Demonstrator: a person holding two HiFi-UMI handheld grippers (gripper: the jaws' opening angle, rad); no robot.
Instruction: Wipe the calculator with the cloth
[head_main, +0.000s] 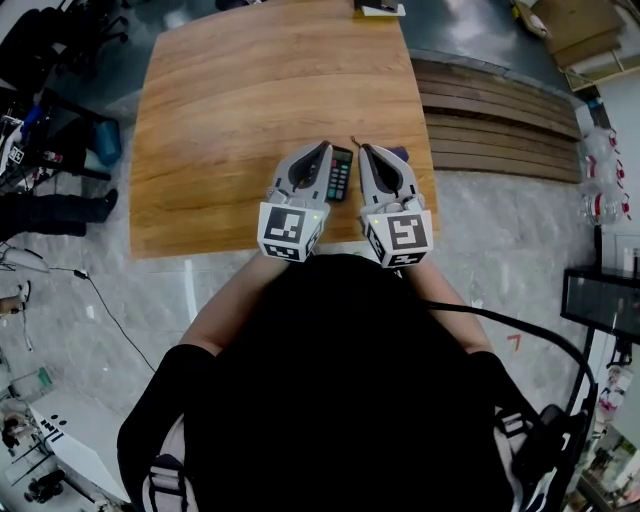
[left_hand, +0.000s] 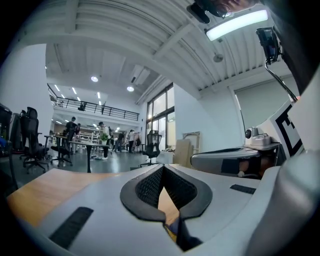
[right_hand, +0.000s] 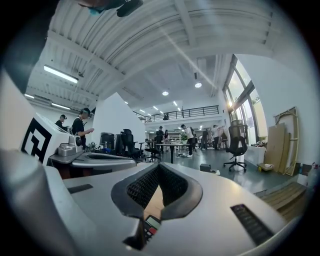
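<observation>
Black ribbed pads (left_hand: 145, 190) of the left gripper (left_hand: 163, 169) are seen pressed tip to tip, with nothing between them. The right gripper (right_hand: 159, 167) is likewise closed on nothing. Both grippers are held level, side by side, above the near edge of the wooden table (head_main: 250, 110). The calculator (head_main: 340, 172) is found lying flat on the table, keys up, in the gap between the two grippers; part of it is glimpsed beneath the right jaws. A small dark shape (head_main: 400, 154) is noted just past the right gripper, and whether it is the cloth cannot be told. No cloth is held. Two stages are judged to fit: the cloth yet to be taken up, or the wiping done and the cloth laid down; the calculator's cleanliness cannot be read. For any further grasp the jaws would have to be parted. Grey speckled floor (head_main: 500, 250) is seen around the table, with stacked wooden boards (head_main: 500, 120) at the right. An open hall is recorded beyond: office chairs (right_hand: 235, 145), distant people (left_hand: 102, 135), a mezzanine rail (left_hand: 95, 107), strip lights (left_hand: 235, 24).
</observation>
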